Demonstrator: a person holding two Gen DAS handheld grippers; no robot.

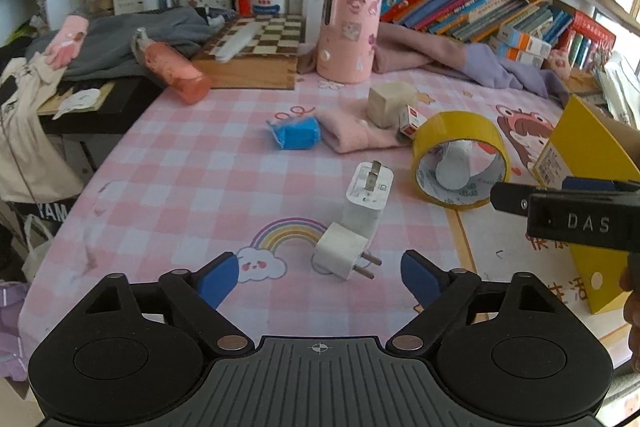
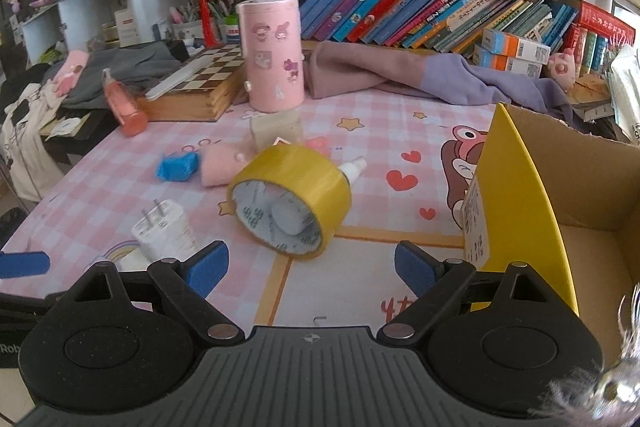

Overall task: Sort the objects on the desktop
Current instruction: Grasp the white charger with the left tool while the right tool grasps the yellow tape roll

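My left gripper (image 1: 320,269) is open, and a small white plug adapter (image 1: 340,253) lies on the pink checked mat between its blue pads, untouched. A larger white charger (image 1: 366,195) leans just behind the adapter. A yellow tape roll (image 1: 460,155) lies to the right with a small white bottle (image 1: 454,167) inside it. My right gripper (image 2: 310,263) is open and holds nothing, and the tape roll (image 2: 288,195) lies just ahead of its fingertips. An open yellow cardboard box (image 2: 580,195) stands at its right. Further back lie a blue packet (image 1: 296,133), a pink cloth (image 1: 352,133) and a beige cube (image 1: 390,103).
A pink cylindrical holder (image 1: 350,27), a wooden chessboard (image 1: 264,39) and an orange bottle (image 1: 176,71) sit at the back. Clothes and slanting books (image 2: 420,7) line the shelf wall. The desk's left edge (image 1: 100,163) drops off. A person's hand (image 1: 632,303) shows at the right.
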